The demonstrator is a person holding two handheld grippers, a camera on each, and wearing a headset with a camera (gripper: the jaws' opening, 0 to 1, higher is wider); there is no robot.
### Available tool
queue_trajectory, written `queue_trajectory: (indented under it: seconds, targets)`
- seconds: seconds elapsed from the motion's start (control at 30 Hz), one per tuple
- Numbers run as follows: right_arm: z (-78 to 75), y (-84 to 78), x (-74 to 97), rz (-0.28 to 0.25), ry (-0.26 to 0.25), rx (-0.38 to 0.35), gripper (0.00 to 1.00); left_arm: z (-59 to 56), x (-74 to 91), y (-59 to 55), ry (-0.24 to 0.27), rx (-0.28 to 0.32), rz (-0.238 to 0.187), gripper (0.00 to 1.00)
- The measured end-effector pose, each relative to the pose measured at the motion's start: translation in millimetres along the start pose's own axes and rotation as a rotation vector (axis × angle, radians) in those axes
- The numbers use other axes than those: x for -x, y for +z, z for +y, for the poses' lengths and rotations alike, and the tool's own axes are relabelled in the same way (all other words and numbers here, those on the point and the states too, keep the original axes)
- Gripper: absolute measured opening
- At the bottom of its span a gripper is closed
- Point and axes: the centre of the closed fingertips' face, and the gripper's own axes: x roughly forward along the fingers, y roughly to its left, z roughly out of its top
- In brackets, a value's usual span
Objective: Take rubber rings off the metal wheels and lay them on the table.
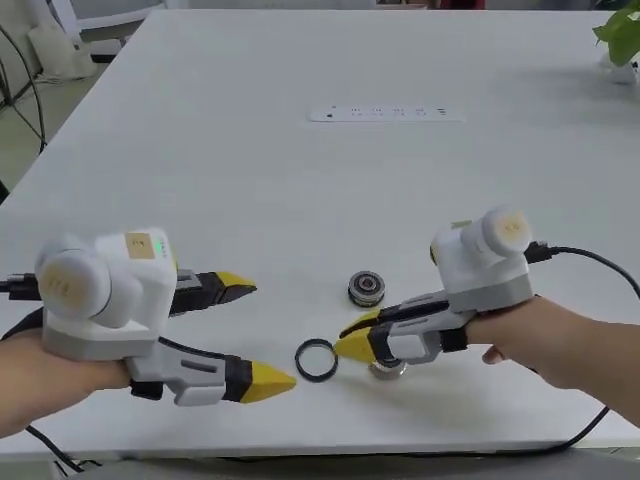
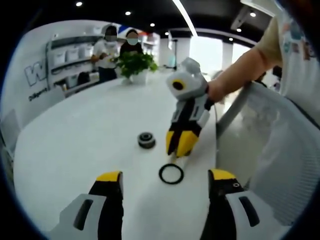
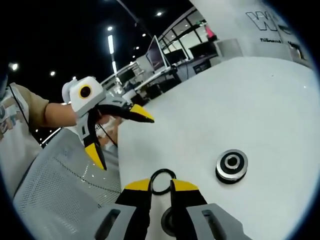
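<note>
A loose black rubber ring (image 1: 299, 360) (image 2: 160, 174) (image 3: 161, 171) lies flat on the white table (image 1: 300, 180), just ahead of my right gripper (image 1: 350, 345) (image 2: 181, 145) (image 3: 161, 186). That gripper's yellow jaws stand close together, shut on a bare metal wheel (image 1: 388, 370) (image 3: 167, 221) held low at the tabletop. Behind it sits a second metal wheel (image 1: 366, 288) (image 2: 146, 140) (image 3: 231, 165) with its rubber ring still on. My left gripper (image 1: 258, 333) (image 2: 165, 175) (image 3: 124, 141) hovers left of the loose ring, wide open with nothing in it.
A white power strip (image 1: 385, 113) lies mid-table further back. A potted plant (image 1: 620, 35) (image 2: 134, 62) stands at the far right corner. The table's front edge runs just below both grippers. A mesh chair (image 2: 280, 165) (image 3: 55, 185) stands by that edge.
</note>
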Motion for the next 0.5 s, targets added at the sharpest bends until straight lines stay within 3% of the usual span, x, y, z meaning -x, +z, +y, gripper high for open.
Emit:
queue_trajectory:
  seconds: [0.5]
  targets:
    - [-20.1, 20.4, 26.2, -0.082, -0.07, 0.007, 0.16, 15.2, -9.9, 19.6, 0.005, -0.031, -0.018, 0.69]
